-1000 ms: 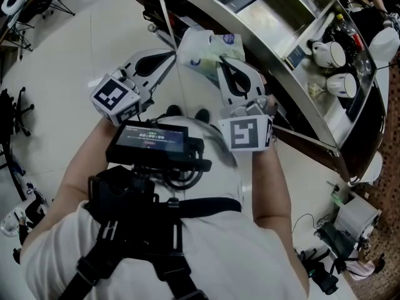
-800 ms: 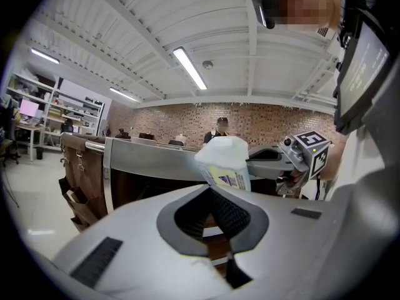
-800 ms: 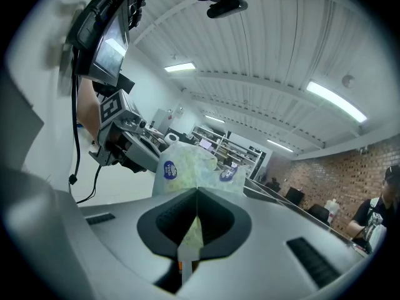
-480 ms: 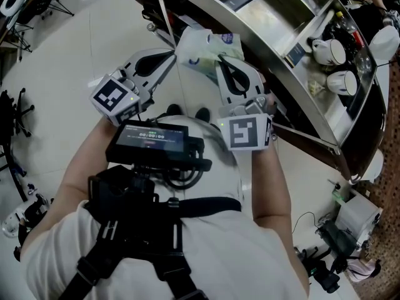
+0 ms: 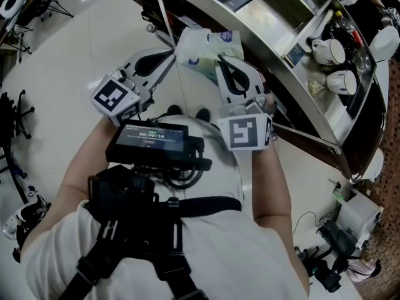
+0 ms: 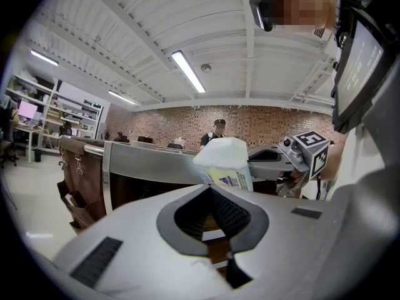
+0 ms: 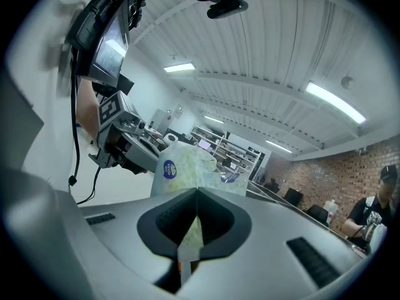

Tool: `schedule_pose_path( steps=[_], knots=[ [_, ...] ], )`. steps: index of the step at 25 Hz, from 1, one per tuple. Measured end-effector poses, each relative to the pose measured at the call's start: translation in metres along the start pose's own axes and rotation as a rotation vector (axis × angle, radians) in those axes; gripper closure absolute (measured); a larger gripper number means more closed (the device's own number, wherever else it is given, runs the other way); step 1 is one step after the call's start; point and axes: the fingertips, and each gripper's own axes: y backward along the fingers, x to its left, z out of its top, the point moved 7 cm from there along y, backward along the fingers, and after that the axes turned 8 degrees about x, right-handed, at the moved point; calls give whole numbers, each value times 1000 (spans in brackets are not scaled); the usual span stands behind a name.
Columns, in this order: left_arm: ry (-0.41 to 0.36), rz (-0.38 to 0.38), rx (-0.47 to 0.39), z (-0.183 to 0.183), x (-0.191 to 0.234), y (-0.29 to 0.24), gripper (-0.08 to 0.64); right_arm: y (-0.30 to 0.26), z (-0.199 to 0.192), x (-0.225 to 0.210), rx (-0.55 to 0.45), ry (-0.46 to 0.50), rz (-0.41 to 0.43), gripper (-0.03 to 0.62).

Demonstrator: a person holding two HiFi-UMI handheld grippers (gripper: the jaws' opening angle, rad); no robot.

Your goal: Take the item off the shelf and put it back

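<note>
A white and pale green plastic packet hangs in the air in front of the steel shelf. My right gripper is shut on its lower edge, and packet film shows between the jaws in the right gripper view. My left gripper is shut, with its tips at the packet's left edge. In the left gripper view the packet rises just past the closed tips, and no film shows inside the jaws. Whether the left tips pinch the packet is unclear.
The curved steel shelf unit runs from the top centre to the right. White mugs and bottles stand on it at the right. Tripods and cables lie on the pale floor at the left. People stand by a brick wall in the distance.
The packet has shifted very slightly upward towards the shelf. Both grippers stay shut and almost still.
</note>
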Motion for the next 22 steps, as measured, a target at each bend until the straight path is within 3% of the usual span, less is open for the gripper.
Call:
schedule_pose_path(
  steps=[12,22],
  knots=[
    [-3,0,-3,1,2,-2,560,2,1,-2,-1,2,-13,584],
    [38,17,12,-11,2,0,560,-4,-13,5,68,46,3,584]
  ],
)
